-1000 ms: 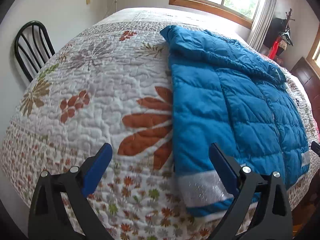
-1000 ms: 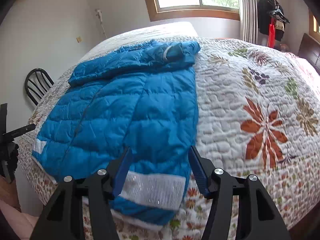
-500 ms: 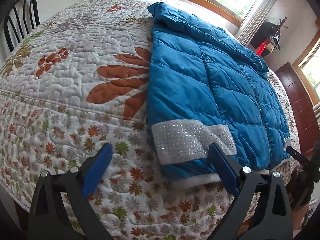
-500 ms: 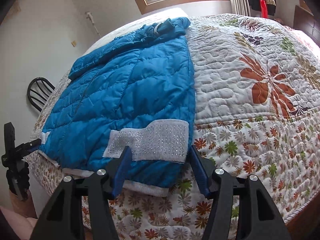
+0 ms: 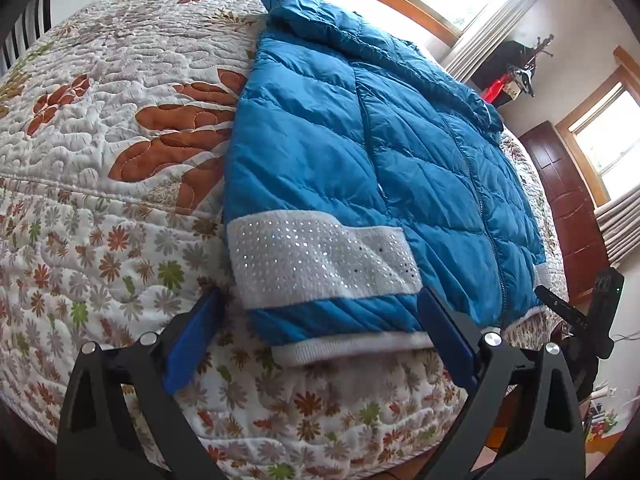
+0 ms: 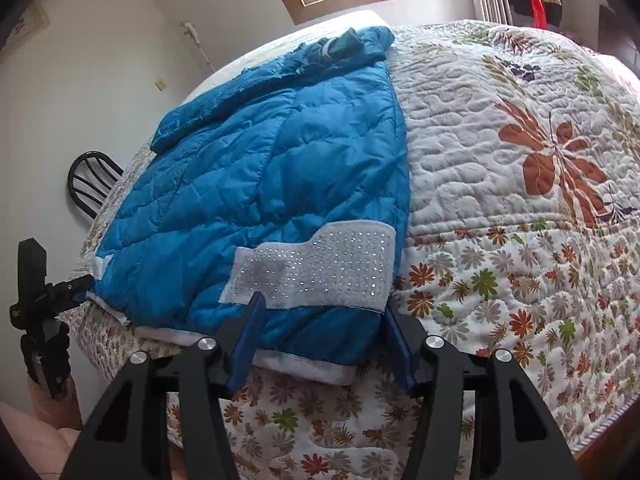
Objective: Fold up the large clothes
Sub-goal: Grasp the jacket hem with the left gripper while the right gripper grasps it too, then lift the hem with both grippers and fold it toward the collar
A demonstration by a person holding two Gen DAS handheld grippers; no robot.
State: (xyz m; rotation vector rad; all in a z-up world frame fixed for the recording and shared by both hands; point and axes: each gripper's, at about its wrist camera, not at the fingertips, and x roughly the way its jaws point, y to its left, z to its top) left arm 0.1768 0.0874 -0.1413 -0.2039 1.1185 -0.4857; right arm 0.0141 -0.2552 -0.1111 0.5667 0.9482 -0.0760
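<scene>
A blue quilted puffer jacket (image 5: 400, 152) lies flat on the flowered quilt (image 5: 100, 152), its white-banded hem at the bed's near edge. A white sequinned patch (image 5: 320, 256) marks its lower left corner. My left gripper (image 5: 320, 296) stands open wide at that corner, one finger on each side of the patch, neither pad pressing. In the right wrist view the jacket (image 6: 260, 168) has a like patch (image 6: 320, 268) at its lower right corner. My right gripper (image 6: 322, 304) is closing there, with the hem between its fingers but not pinched.
The quilt (image 6: 520, 160) falls over the bed's edge just under both grippers. A black chair (image 6: 92, 184) stands by the wall at the bed's far side. A dark wooden door (image 5: 568, 208) and a coat stand (image 5: 520, 76) are beyond the bed.
Both grippers have dropped and tipped downward toward the jacket's hem, so the sequinned corners now sit between the fingers. The right jaws have narrowed a little.
</scene>
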